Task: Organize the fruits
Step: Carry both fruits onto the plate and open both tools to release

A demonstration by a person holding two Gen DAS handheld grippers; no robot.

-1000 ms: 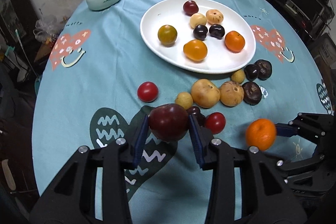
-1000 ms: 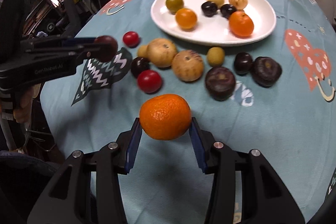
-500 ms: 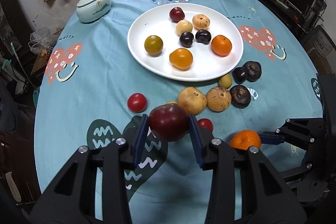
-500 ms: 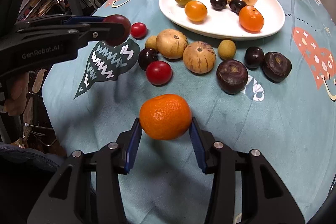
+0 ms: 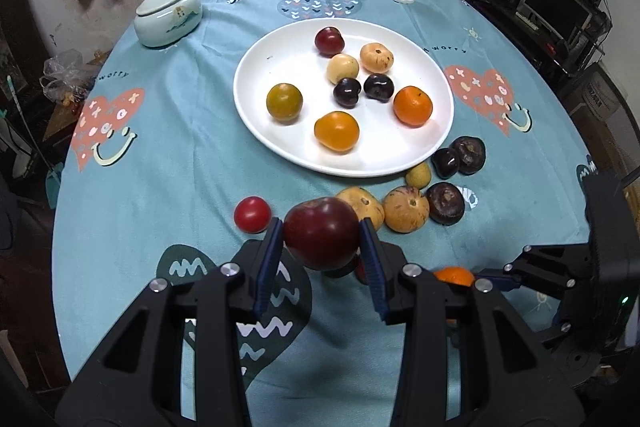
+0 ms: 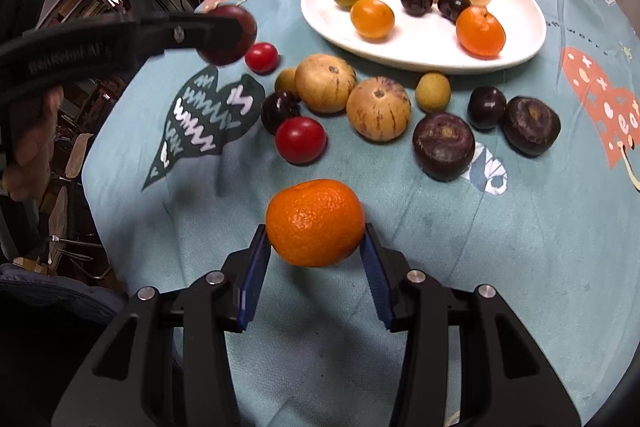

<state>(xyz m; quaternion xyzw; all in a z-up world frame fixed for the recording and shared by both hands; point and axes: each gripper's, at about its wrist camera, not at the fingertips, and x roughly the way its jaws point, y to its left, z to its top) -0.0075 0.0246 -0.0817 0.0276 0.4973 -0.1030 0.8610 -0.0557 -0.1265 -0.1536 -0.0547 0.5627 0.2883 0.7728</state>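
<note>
On the round table under a teal patterned cloth point(image 5: 168, 163), the oval white ceramic plate point(image 5: 256, 115) lies toward twelve o'clock, already crowded. The left gripper point(image 5: 322, 243) pinches a dark red plum point(image 5: 322, 233) clear of the cloth; the right gripper point(image 6: 316, 247) clamps a dimpled orange mandarin point(image 6: 315, 222). Risk: either released fruit could knock others, rolling one off the rim.

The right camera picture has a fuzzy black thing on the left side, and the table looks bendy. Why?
Right wrist view: the left gripper holding the dark red plum is smeared and soft, while the mandarin looks crisp. Both views: the fisheye lens curves the table edge and darkens the corners. Left wrist view: the white plate is bright, without harsh glare.
</note>
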